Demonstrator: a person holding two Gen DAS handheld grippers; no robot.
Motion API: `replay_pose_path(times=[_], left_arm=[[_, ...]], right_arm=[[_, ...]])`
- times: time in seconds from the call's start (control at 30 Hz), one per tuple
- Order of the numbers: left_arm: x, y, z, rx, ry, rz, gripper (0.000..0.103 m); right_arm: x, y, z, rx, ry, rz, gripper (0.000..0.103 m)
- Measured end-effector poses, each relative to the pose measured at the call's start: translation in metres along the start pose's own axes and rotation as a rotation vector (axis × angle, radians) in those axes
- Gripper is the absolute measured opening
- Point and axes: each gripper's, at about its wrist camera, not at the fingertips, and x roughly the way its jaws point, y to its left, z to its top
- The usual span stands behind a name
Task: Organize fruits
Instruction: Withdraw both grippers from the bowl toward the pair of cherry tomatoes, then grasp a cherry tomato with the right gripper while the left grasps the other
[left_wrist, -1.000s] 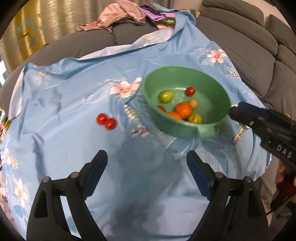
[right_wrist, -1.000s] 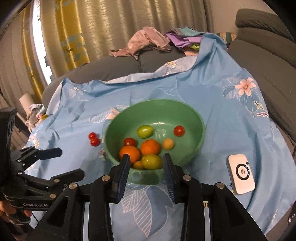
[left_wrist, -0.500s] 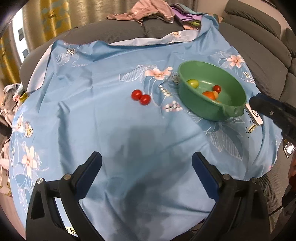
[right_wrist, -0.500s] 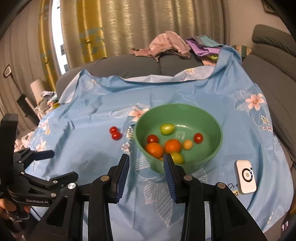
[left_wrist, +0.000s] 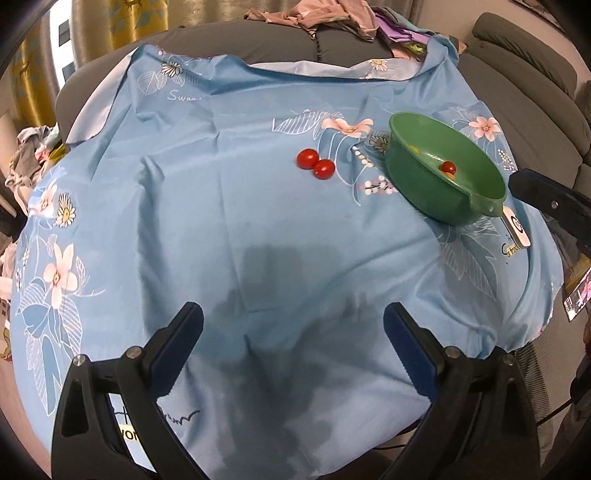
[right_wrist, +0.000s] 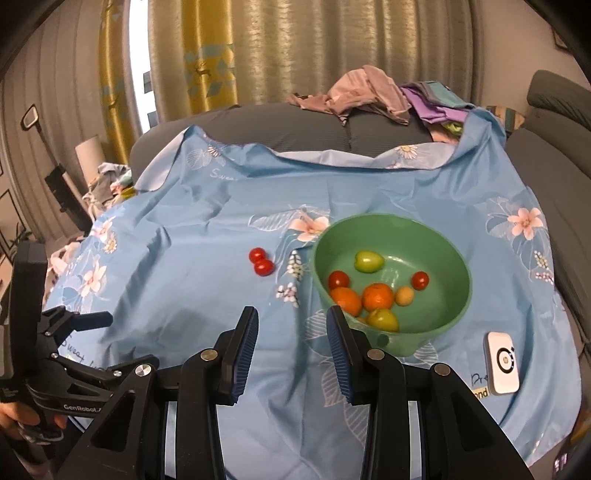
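A green bowl (right_wrist: 458, 266) sits on the blue flowered cloth and holds several fruits: oranges (right_wrist: 376, 295), red tomatoes (right_wrist: 420, 280) and green ones (right_wrist: 367, 261). The bowl also shows in the left wrist view (left_wrist: 424, 192). Two red tomatoes (left_wrist: 316, 164) lie touching on the cloth left of the bowl, also in the right wrist view (right_wrist: 261, 261). My left gripper (left_wrist: 293, 332) is wide open and empty, near the cloth's front edge. My right gripper (right_wrist: 291, 336) is open and empty, just in front of the bowl's left side.
A white device (right_wrist: 502, 362) lies on the cloth right of the bowl. A pile of clothes (right_wrist: 369, 92) lies on the grey sofa behind. Grey sofa cushions (left_wrist: 517, 92) run along the right. Curtains (right_wrist: 221, 55) hang at the back.
Both grippers have pulled back and away from the bowl, and the views now take in more of the cloth. The left gripper's view has swung left. The fruits have not moved.
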Motion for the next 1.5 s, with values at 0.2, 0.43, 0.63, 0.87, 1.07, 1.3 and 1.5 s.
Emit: replay_pose_path(times=[0.2, 0.43, 0.63, 0.87, 1.07, 1.3, 1.5], left_arm=[[0.004, 0.013, -0.007, -0.026, 0.009, -0.011, 0.099], [0.014, 0.030, -0.008, -0.060, 0.021, -0.028, 0.099], [0.028, 0.046, -0.002, -0.076, 0.036, -0.037, 0.099], [0.041, 0.060, 0.012, -0.079, 0.041, -0.042, 0.099], [0.049, 0.073, 0.029, -0.085, 0.023, -0.052, 0.098], [0.063, 0.080, 0.044, -0.084, 0.021, -0.062, 0.098], [0.071, 0.082, 0.056, -0.073, 0.020, -0.069, 0.098]], right_arm=[[0.015, 0.011, -0.002, -0.017, 0.038, 0.022, 0.039], [0.043, 0.020, -0.005, -0.019, 0.106, 0.077, 0.039], [0.073, 0.039, -0.006, -0.060, 0.158, 0.133, 0.039], [0.122, 0.043, 0.008, -0.047, 0.189, 0.169, 0.039], [0.158, 0.043, 0.030, -0.101, 0.183, 0.150, 0.039], [0.199, 0.049, 0.044, -0.169, 0.229, 0.141, 0.039], [0.210, 0.050, 0.055, -0.249, 0.225, 0.098, 0.039]])
